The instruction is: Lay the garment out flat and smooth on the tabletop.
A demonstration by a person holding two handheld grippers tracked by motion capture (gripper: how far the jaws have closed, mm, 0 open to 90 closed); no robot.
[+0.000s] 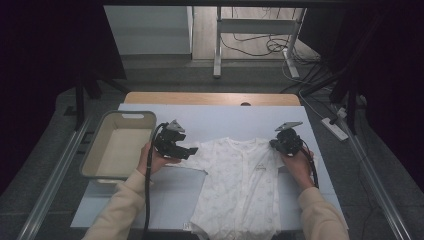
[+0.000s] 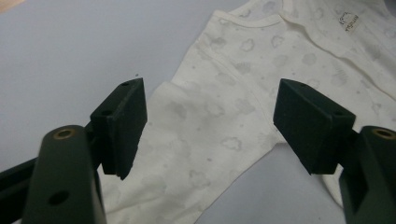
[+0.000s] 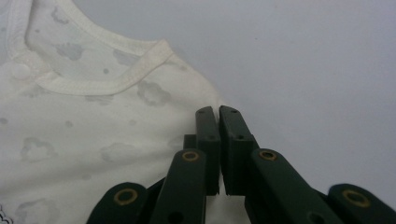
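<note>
A white baby bodysuit [image 1: 240,185] printed with faint clouds lies flat, front up, on the pale sheet covering the table [image 1: 220,117], its neckline pointing away from the person and its lower end near the table's front edge. A grey plastic basket [image 1: 117,145] stands on the table's left side, well apart from the garment. The right gripper [image 1: 280,145] sits at the shoulder edge on the person's right; in the right gripper view [image 3: 217,114] its jaws are pressed together at the very edge of the cloth beside the neckline, and whether they actually pinch fabric cannot be told from there. The left gripper [image 1: 192,150] hovers over the spread-out short sleeve [image 2: 187,154] on the person's left, its jaws standing wide with the sleeve beneath them and nothing pinched. The step in hand looks like taking hold of both upper corners to begin a fold or a lift. The next move probably calls for lowering the left jaws onto the sleeve, closing on a single layer, and confirming the right grip before either hand pulls.
</note>
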